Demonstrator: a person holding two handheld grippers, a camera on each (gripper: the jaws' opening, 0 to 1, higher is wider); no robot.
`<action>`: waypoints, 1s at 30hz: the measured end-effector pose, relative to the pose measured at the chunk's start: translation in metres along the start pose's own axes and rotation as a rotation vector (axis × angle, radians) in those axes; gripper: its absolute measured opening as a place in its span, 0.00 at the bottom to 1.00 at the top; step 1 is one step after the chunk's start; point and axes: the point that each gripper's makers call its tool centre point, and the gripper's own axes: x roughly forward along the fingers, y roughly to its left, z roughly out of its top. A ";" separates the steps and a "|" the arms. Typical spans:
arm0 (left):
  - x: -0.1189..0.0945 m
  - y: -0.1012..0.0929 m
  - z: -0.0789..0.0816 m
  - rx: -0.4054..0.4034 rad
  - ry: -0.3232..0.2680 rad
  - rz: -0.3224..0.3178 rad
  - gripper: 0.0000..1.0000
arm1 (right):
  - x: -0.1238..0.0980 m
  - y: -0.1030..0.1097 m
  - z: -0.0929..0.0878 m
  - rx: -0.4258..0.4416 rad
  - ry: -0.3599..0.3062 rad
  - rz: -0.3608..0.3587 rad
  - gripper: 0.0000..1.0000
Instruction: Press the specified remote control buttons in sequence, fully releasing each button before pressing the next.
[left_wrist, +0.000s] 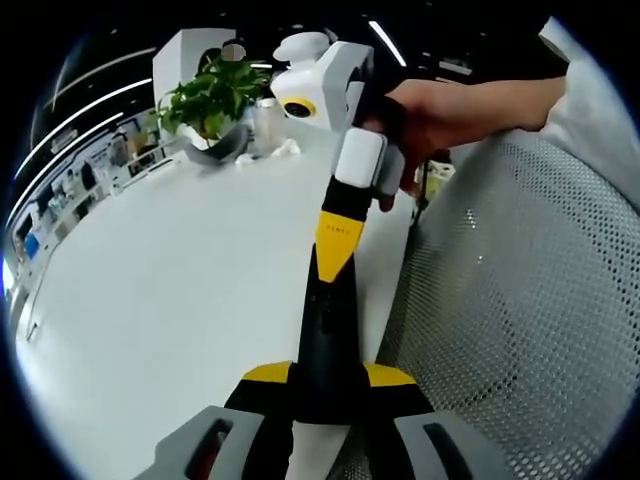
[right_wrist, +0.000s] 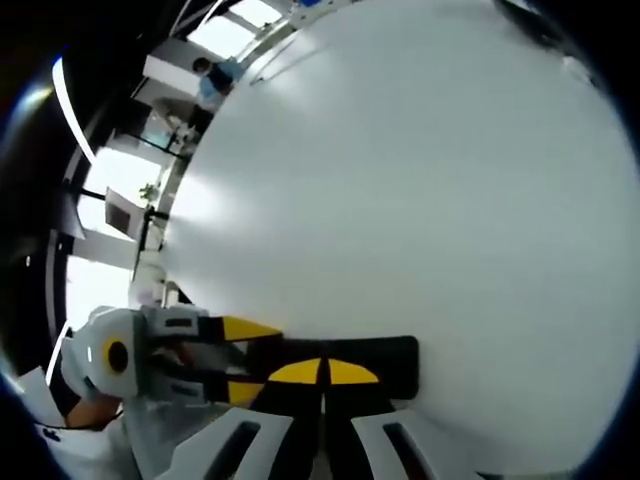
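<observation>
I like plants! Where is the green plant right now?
In the left gripper view, the green plant sits in a pot at the far end of the white table, upper left, beside the right gripper.

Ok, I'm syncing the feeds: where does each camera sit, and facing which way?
Left gripper view: on the left hand-held gripper, facing along the remote across the white table; a hand shows.
Right gripper view: on the right hand-held gripper, facing the table.
Both share the remote and table.

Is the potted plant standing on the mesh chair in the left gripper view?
No: the potted plant stands on the white table at its far end, apart from the mesh chair.
</observation>
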 end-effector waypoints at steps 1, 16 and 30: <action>0.000 0.000 0.000 0.002 -0.001 -0.001 0.24 | 0.000 -0.001 0.000 -0.002 0.000 -0.002 0.00; 0.000 0.001 0.000 0.005 0.008 -0.001 0.24 | -0.007 -0.007 -0.010 0.026 0.047 -0.040 0.00; -0.001 0.001 0.000 0.003 -0.001 -0.003 0.24 | -0.006 -0.005 -0.014 -0.010 0.070 -0.080 0.00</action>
